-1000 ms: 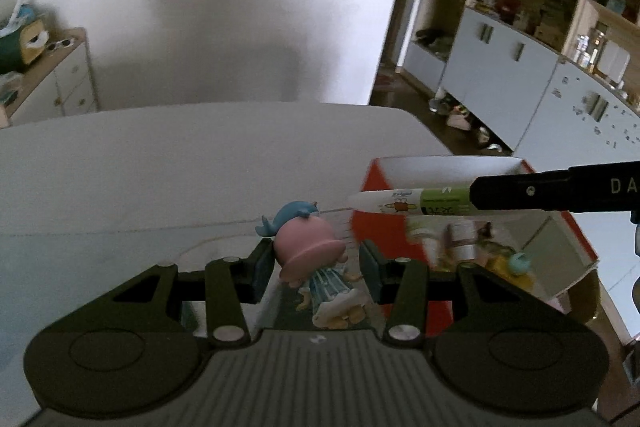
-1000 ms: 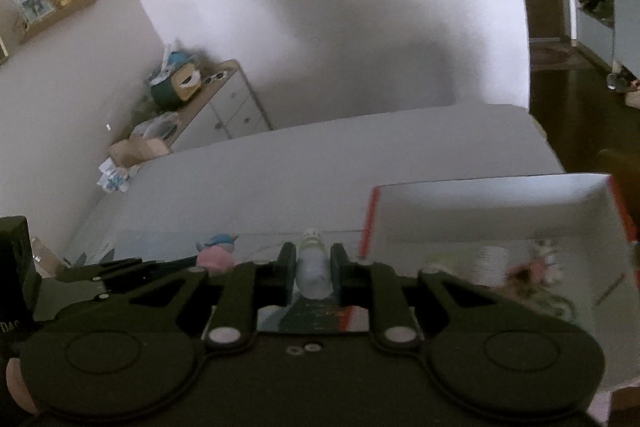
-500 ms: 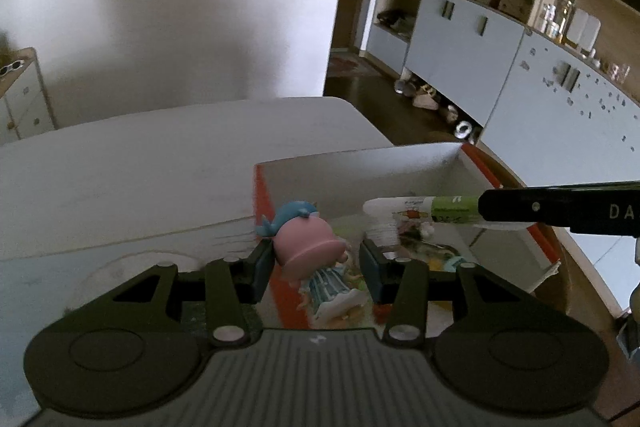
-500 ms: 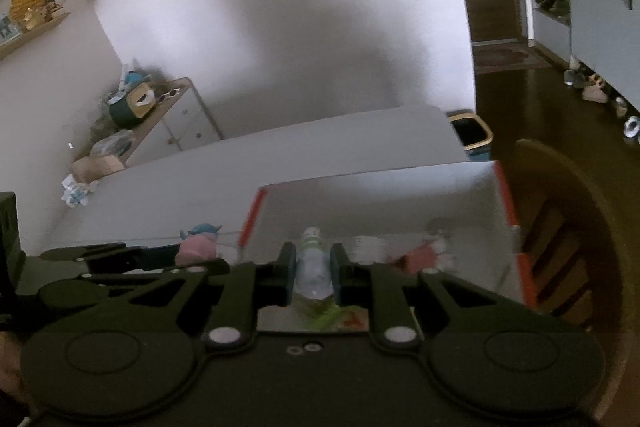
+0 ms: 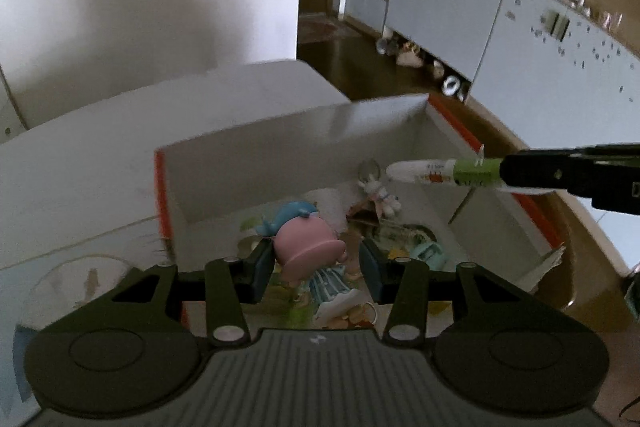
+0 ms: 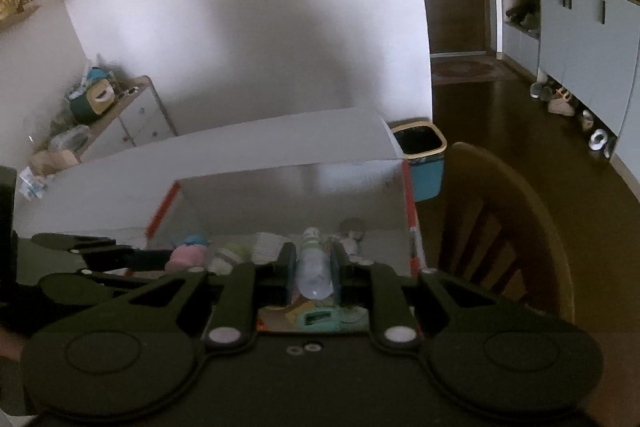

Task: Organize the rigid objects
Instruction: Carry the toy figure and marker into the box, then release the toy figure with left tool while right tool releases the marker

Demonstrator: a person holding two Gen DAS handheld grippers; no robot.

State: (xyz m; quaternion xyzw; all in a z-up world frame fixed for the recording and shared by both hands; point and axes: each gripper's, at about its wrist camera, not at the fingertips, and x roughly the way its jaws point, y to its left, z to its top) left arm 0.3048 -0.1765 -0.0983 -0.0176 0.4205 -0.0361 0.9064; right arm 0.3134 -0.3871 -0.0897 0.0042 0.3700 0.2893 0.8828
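Here the toy figure (image 5: 308, 247), a doll with a pink head, a blue whale-shaped hat and a striped blue dress, sits clamped between the two fingers of the left gripper (image 5: 316, 267). Its long axis runs along the gripper's pointing line, head away from the camera and feet toward it, tilted downward over the open box (image 5: 304, 127). In the right wrist view the same figure (image 6: 186, 254) shows at the box's left side, head toward the inside.

The right gripper (image 6: 314, 275) is clenched on a small tube (image 6: 314, 267) with a white cap end and a green band. In the left wrist view the tube (image 5: 444, 173) lies nearly level, its capped tip pointing left across the box's right wall, with the gripper holding its other end. From the right wrist camera it points straight ahead and down into the box.

The box is white inside with red-orange edges, and stands on a pale table (image 5: 100, 147) near the table's right edge. On its floor lie several small things: a little white bunny charm (image 5: 378, 189), a teal item (image 5: 426, 253) and some printed cards, too blurred to name further.

Beside the table stands a wooden chair (image 6: 500, 219), and beyond it a blue bin (image 6: 424, 159) on the dark floor.
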